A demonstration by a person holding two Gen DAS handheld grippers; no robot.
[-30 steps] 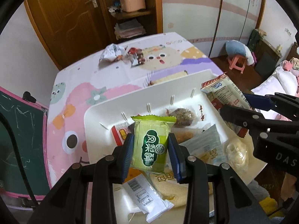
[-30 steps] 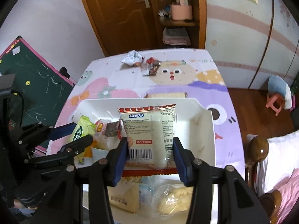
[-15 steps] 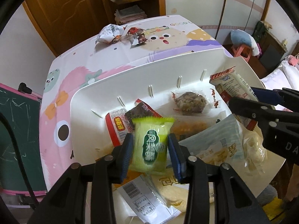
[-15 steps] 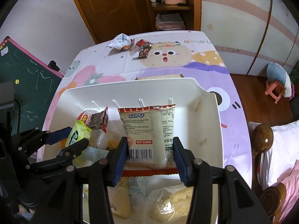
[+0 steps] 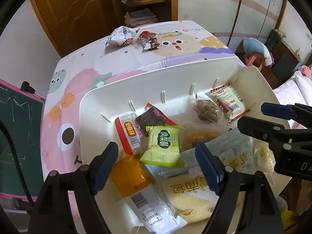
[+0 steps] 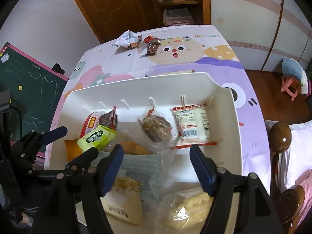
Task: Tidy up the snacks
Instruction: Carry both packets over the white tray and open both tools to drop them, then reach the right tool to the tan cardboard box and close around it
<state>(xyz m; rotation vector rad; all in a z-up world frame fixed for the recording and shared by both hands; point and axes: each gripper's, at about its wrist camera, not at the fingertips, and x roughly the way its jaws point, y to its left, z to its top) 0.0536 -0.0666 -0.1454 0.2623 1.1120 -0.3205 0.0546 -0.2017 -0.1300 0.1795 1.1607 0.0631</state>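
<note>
A white bin [image 5: 175, 78] [image 6: 136, 83] on the table holds several snack packets. The green packet [image 5: 162, 146] [image 6: 96, 139] lies loose on the pile, below and between the fingers of my left gripper [image 5: 157, 167], whose jaws are opening and do not touch it. The white LIPO cracker packet [image 6: 192, 125] [image 5: 228, 102] lies flat in the bin's right end. My right gripper [image 6: 157, 167] hovers over the bin with its jaws opening, nothing between them. A clear-wrapped brown cake [image 6: 156, 128] sits beside the cracker packet.
Two crumpled wrappers [image 5: 120, 37] [image 6: 150, 44] lie at the table's far end on the cartoon tablecloth [image 6: 195, 58]. A green chalkboard [image 6: 29, 83] leans at the left. A wooden bedpost [image 6: 280, 136] stands close on the right. Door and shelf are behind the table.
Both grippers sank toward the bin and opened. The green packet dropped from the left gripper onto the pile; the LIPO packet fell from the right gripper into the bin's right end.
</note>
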